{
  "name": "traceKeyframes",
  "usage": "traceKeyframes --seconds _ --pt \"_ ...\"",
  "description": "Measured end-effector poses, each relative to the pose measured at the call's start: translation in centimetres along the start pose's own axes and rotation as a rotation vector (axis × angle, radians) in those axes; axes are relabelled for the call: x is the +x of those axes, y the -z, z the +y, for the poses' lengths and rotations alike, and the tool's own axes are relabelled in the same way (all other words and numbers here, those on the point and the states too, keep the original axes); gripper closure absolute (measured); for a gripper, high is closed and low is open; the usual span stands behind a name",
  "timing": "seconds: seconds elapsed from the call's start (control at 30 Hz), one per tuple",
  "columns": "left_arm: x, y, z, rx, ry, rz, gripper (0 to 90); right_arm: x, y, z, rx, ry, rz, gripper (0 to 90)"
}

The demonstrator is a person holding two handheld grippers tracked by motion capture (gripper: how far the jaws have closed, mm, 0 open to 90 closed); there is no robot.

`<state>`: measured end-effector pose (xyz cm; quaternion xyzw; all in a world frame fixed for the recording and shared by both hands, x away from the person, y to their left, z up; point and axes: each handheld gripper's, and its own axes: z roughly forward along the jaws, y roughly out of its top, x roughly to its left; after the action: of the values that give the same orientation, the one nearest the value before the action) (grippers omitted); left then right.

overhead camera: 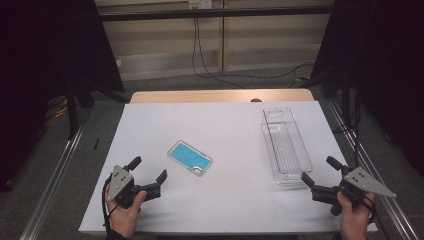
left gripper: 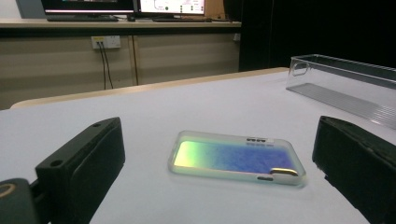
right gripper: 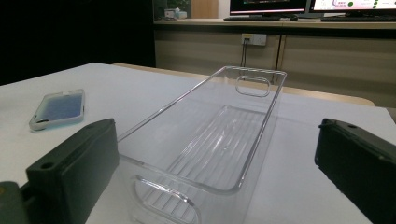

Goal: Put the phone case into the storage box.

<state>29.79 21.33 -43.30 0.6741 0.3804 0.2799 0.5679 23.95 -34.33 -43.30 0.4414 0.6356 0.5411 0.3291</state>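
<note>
Left hand-held gripper point(overhead camera: 148, 168) and right hand-held gripper point(overhead camera: 321, 171) both gape empty; phone case point(overhead camera: 189, 158) lies flat left of clear bin point(overhead camera: 286, 146). We risk jaws skidding it across the worktop point(overhead camera: 225, 120).

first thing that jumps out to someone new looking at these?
Probably the blue phone case, lying flat near the middle of the white table, the one spot of colour there. Next, the long clear plastic bin on the table's right side, empty. The left gripper faces the case and the right gripper the bin's near end, both open with nothing between the fingers.
</note>
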Motion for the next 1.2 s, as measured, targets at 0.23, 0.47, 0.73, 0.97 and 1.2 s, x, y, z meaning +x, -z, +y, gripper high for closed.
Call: traceKeyframes --seconds 0.23,0.47,0.73,0.97,1.2 --pt "0.1 -0.4 0.2 0.000 0.005 0.000 2.9 0.1 0.1 0.0 0.005 -0.004 0.001 0.0" --pt "0.2 -1.3 0.3 0.012 0.029 -0.068 3.5 0.1 0.2 0.0 0.006 -0.001 -0.002 0.0" --pt "0.1 -2.0 0.7 0.022 0.003 -0.060 3.1 0.1 0.1 0.0 0.011 -0.008 0.006 0.0" --pt "-0.1 -3.1 0.9 -0.004 -0.010 -0.102 1.7 0.2 0.0 0.0 0.019 -0.001 0.014 0.0" --pt "-0.3 -4.5 0.6 0.024 -0.008 -0.135 1.7 0.3 0.1 0.0 0.003 -0.003 0.025 0.0"
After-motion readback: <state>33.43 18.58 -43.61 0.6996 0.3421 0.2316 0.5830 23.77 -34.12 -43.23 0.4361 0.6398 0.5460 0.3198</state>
